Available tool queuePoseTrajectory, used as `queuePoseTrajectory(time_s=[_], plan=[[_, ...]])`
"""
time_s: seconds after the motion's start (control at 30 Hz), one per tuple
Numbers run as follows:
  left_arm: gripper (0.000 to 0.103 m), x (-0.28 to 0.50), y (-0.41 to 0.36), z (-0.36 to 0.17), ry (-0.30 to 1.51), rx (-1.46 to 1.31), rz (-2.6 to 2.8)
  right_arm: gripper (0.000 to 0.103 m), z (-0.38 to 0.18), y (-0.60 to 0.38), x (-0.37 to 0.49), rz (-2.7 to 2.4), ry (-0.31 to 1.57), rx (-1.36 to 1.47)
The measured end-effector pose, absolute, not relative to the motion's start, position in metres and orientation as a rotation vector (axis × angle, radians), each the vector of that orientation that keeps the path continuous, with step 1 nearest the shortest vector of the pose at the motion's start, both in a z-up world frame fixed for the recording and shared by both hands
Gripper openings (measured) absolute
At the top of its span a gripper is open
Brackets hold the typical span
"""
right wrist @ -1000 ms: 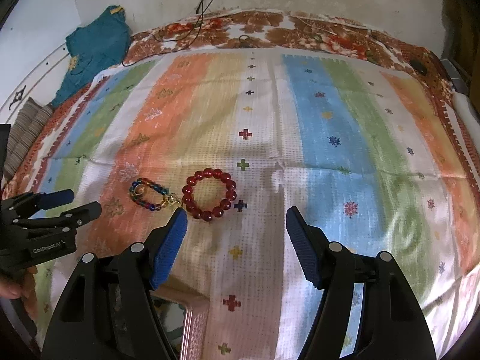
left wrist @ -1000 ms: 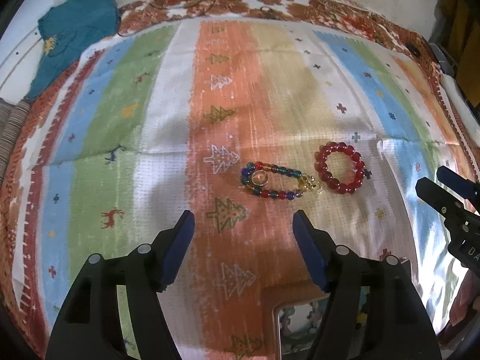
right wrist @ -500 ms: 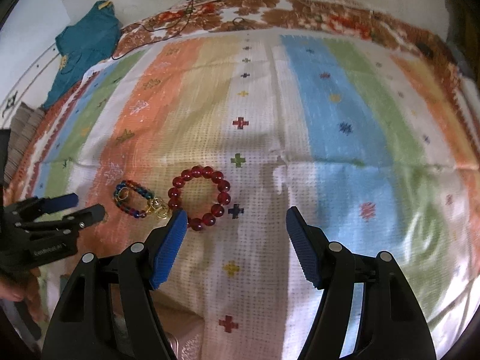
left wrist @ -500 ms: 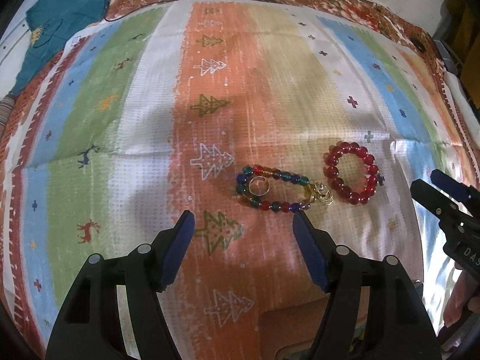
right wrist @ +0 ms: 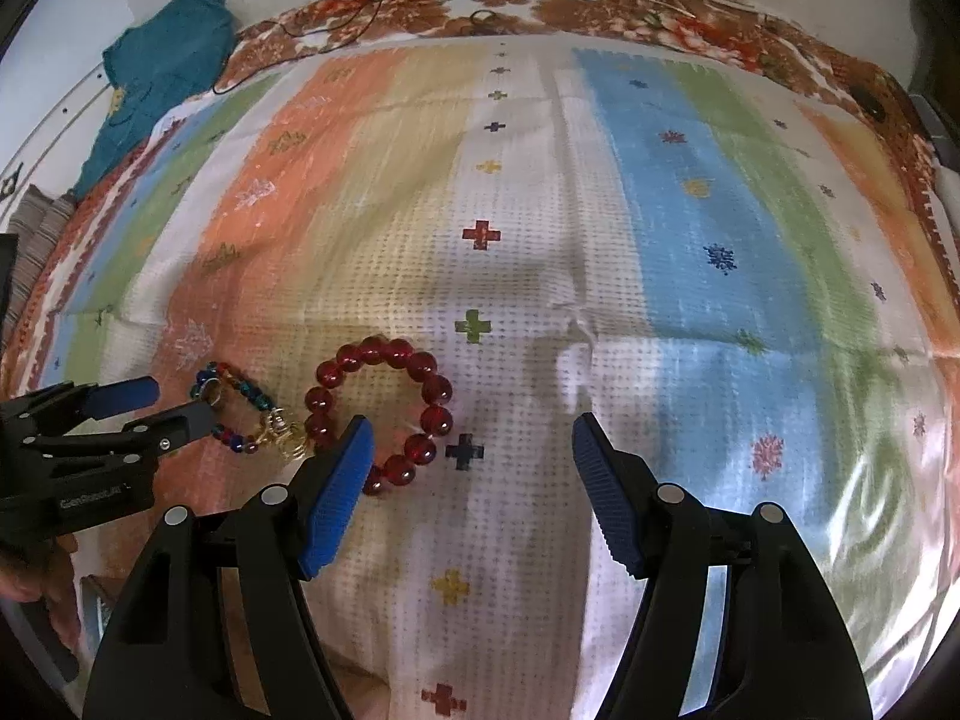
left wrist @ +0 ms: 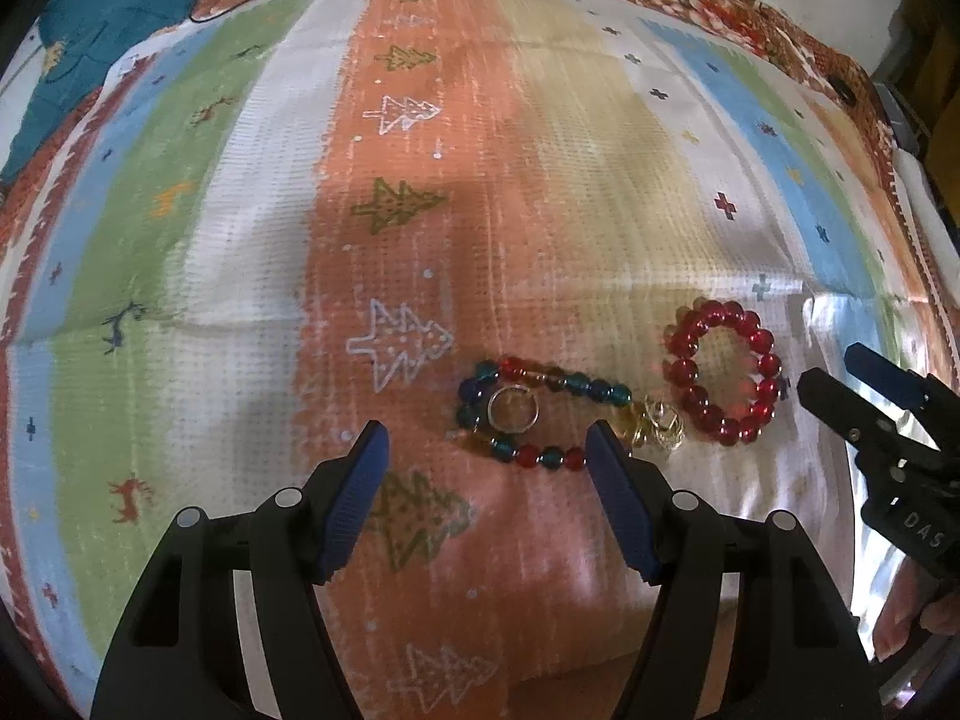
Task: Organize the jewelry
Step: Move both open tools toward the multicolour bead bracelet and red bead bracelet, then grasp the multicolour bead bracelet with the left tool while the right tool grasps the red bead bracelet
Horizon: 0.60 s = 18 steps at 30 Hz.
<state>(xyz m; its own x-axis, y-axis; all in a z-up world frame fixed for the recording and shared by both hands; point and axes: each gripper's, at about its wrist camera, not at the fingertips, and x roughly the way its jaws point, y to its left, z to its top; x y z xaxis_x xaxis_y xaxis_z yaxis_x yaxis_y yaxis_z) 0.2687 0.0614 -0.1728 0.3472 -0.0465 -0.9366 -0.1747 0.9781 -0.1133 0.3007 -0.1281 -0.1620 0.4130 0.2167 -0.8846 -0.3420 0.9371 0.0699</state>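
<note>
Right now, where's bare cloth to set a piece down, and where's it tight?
Free: the white, blue and green stripes right of the red bracelet, and the orange-to-green stripes left of the multicolour bracelet. Tight: the two bracelets, a ring and gold pieces lie clustered, both grippers close.

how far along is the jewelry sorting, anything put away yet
Nothing looks put away: the red bead bracelet, the multicolour bead bracelet and the small ring lying inside it all sit loose on the striped cloth.

In hand: nothing. The left gripper and right gripper are both open and empty, hovering near the pieces.

Left: picking up and placing every piece; no container shows in these views.
</note>
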Motion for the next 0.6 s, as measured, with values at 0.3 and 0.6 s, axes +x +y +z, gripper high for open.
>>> queuePoseTrajectory(time_s=[0.3,0.6], plan=[[0.068,0.277,0.062,-0.183,1.238,-0.186,0.084,0.068,-0.174,-0.120,0.314,0.360,1.107,-0.148],[0.068,0.283,0.053,-0.190,1.249,-0.083,0.057,0.060,-0.187,-0.109,0.312,0.360,1.122,-0.225]])
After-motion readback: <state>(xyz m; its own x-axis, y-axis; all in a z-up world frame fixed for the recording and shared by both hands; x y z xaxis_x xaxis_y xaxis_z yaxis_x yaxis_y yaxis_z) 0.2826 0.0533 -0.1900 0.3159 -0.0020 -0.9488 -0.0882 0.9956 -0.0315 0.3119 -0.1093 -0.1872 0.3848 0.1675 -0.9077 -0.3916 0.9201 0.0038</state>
